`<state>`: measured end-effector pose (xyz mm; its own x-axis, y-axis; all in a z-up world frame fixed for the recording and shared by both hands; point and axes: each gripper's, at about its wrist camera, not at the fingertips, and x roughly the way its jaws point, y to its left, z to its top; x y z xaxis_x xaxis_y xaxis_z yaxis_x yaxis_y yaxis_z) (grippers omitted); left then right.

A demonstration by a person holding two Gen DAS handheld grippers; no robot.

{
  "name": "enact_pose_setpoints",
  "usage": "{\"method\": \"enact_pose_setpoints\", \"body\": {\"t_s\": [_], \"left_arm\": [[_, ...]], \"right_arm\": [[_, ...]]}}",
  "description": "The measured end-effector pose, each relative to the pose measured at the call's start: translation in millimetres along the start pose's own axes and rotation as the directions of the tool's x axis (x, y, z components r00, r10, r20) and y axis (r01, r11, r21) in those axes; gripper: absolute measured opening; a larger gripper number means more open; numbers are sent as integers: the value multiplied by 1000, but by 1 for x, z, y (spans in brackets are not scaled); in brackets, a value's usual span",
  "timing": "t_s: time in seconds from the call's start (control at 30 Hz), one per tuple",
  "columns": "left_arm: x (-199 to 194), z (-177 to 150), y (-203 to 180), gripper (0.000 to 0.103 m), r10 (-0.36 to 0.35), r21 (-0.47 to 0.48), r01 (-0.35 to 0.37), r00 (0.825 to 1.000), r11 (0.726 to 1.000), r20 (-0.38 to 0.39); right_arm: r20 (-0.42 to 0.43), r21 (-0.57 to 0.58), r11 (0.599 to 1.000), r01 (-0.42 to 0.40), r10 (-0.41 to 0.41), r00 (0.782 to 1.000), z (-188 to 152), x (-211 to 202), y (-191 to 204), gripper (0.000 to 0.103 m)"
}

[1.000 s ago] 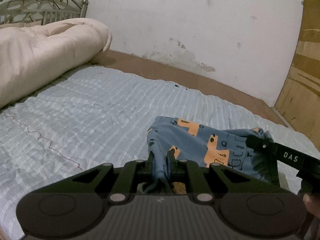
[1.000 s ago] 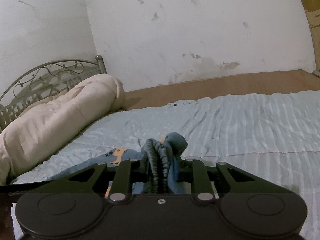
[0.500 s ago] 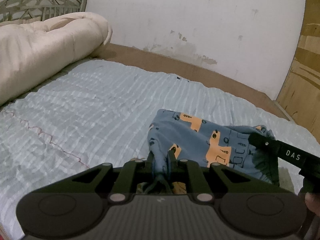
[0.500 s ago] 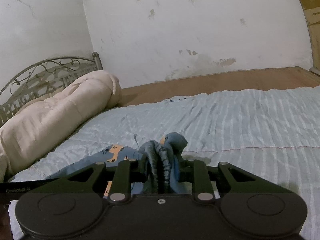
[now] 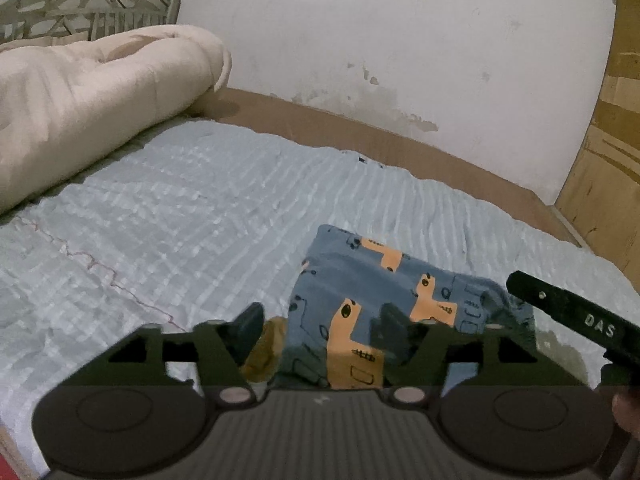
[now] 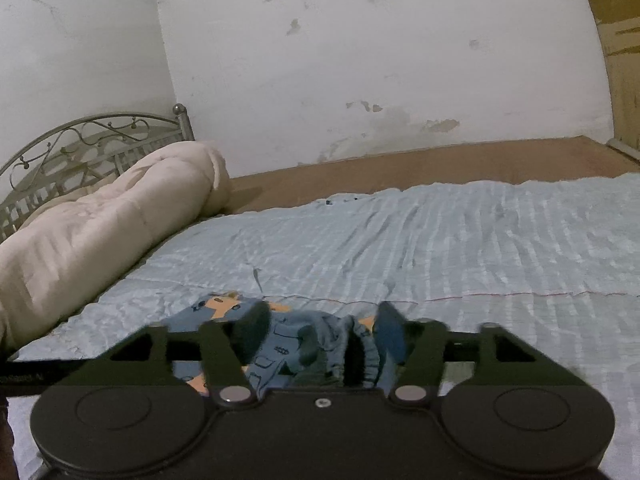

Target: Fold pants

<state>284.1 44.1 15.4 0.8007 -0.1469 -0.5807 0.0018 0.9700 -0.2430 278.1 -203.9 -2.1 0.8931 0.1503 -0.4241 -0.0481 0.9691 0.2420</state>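
Observation:
The blue pants (image 5: 372, 292) with orange print lie folded on the light blue bedsheet (image 5: 180, 216), close in front of both grippers. My left gripper (image 5: 320, 324) is open, its fingers spread either side of the pants' near edge. My right gripper (image 6: 320, 328) is open too, with the gathered waistband (image 6: 340, 340) lying loose between its fingers. The right gripper's black body (image 5: 576, 320) shows at the right edge of the left wrist view. The pants also show in the right wrist view (image 6: 224, 308).
A rolled cream comforter (image 5: 80, 108) lies along the left by the metal headboard (image 6: 80, 144). A brown bed edge (image 6: 440, 164) runs under the white wall (image 6: 360, 60). A wooden panel (image 5: 608, 160) stands at the right.
Both grippers were shut on bunched pants fabric and have opened. The pants have dropped flat onto the sheet.

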Motion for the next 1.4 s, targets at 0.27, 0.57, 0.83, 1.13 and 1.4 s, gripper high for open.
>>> {"method": "enact_pose_setpoints", "body": {"t_s": [0.27,0.57,0.83,1.13,1.4], "left_arm": [[-29,7,2,102,10,20,-11,998,1000,69],[-73,3,1,102,13,57,-21,991,998,137],[-116,-16,-4,102,5,100,-21,987,995,161],[-154,-49,-6,102,-9,149,-16,986,989,168],[-178,-75,8,102,-7,139,-16,987,990,162]], "right_arm": [[81,-23,999,25,-23,996,2,-31,7,101],[164,-41,998,37,-30,986,0,-80,18,102],[200,-63,997,37,-23,979,-14,-131,32,102],[209,-58,997,42,-29,978,-33,-183,44,102],[200,-89,994,65,-46,979,-64,-222,56,102]]}}
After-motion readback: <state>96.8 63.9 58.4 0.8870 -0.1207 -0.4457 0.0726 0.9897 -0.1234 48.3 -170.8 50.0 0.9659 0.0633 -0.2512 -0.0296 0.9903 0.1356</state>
